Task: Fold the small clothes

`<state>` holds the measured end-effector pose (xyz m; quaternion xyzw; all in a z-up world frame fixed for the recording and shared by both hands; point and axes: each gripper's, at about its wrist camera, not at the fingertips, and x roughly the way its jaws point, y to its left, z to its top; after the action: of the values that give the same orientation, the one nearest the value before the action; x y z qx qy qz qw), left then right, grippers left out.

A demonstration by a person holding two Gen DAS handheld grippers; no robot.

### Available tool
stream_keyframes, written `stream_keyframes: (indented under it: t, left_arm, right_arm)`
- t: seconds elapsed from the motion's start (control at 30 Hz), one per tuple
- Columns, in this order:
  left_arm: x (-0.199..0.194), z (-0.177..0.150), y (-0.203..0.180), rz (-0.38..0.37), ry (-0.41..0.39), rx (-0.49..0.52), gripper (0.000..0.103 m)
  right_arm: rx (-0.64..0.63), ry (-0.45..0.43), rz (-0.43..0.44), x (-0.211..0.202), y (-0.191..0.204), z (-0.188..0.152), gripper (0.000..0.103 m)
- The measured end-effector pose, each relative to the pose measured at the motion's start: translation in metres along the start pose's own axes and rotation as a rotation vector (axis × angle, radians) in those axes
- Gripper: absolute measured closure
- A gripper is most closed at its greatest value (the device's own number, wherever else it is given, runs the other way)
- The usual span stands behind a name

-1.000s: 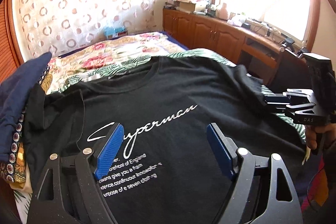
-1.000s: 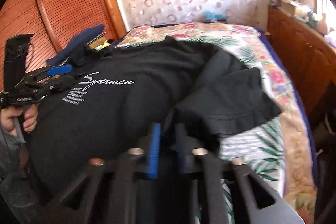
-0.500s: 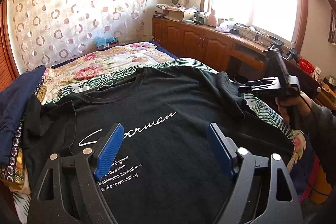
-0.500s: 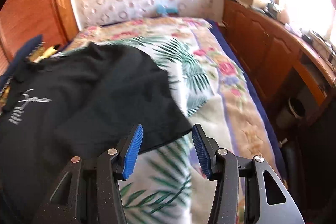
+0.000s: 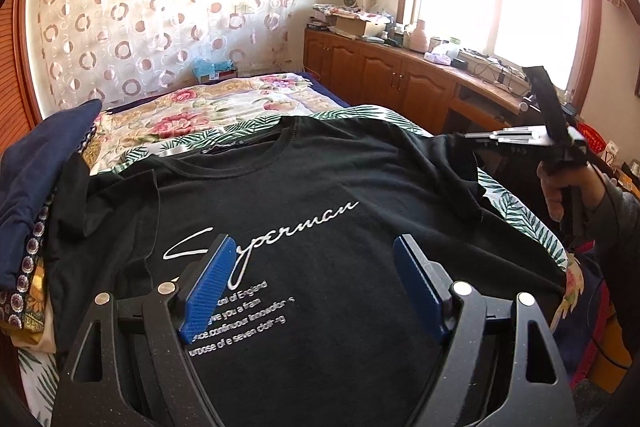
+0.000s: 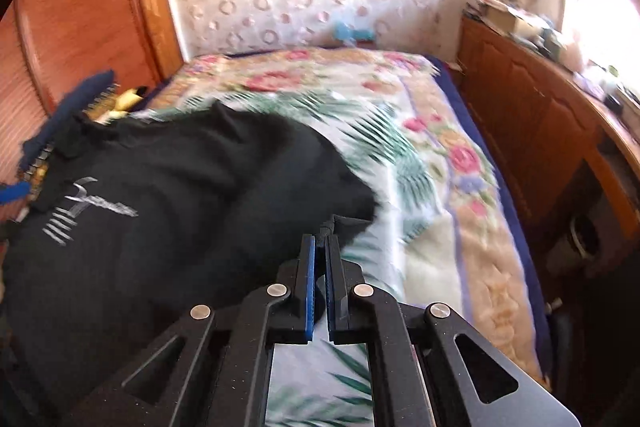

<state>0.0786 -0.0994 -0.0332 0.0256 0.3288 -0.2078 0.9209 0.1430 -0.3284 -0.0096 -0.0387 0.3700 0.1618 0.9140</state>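
Note:
A black T-shirt [image 5: 320,187] with a white "Superman" print lies face up on the bed, its collar at the far side. My left gripper [image 5: 316,247] hovers open just above the print, nothing between its blue pads. In the right wrist view the T-shirt [image 6: 180,207] fills the left. My right gripper [image 6: 321,241] has its jaws closing, the pads pinching the hem of the right sleeve [image 6: 352,223]. From the left wrist view the right gripper [image 5: 468,135] holds that sleeve [image 5: 456,163] lifted off the bed.
A floral bedspread [image 5: 224,107] covers the bed. A navy garment [image 5: 40,163] is piled at the left edge. Wooden cabinets [image 5: 380,75] with clutter run under the window on the right. A wooden wardrobe [image 6: 80,7] stands on the left. A hand [image 5: 556,195] grips the right tool.
My right gripper let go of the sleeve, stood open over its edge, then shut on the hem and lifted it. The left gripper stays open over the print.

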Motion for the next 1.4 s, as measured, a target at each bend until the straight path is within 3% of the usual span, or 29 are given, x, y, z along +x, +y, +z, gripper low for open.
stream_keyframes:
  t: [0.17, 0.37, 0.6, 0.67, 0.73, 1.03, 1.27, 1.4]
  left_arm:
    - [-0.003, -0.004, 0.013, 0.018, 0.000, -0.026, 0.021]
    - [-0.010, -0.009, 0.028, 0.026, -0.013, -0.061, 0.021]
    - [-0.014, -0.014, 0.039, 0.040, -0.009, -0.082, 0.021]
    - [-0.014, -0.014, 0.042, 0.041, -0.012, -0.089, 0.021]
    - [-0.014, -0.014, 0.044, 0.041, -0.014, -0.096, 0.021]
    - [-0.012, -0.014, 0.043, 0.038, -0.012, -0.097, 0.021]
    - [-0.007, -0.015, 0.044, 0.038, -0.001, -0.102, 0.021]
    - [-0.006, -0.016, 0.046, 0.040, 0.005, -0.105, 0.021]
  right_arm:
    - [-0.060, -0.042, 0.109, 0.007, 0.052, 0.034, 0.099]
    - [-0.094, -0.025, 0.220, 0.031, 0.100, 0.068, 0.099]
    - [-0.116, -0.002, 0.190, 0.070, 0.107, 0.088, 0.098]
    - [-0.114, -0.011, 0.195, 0.068, 0.103, 0.086, 0.083]
    - [-0.115, -0.016, 0.176, 0.061, 0.097, 0.081, 0.075]
    - [-0.110, 0.046, 0.060, 0.043, 0.081, 0.030, 0.075]
    - [-0.071, 0.073, 0.118, 0.034, 0.091, 0.004, 0.075]
    - [-0.094, 0.144, 0.111, 0.050, 0.092, 0.000, 0.075]
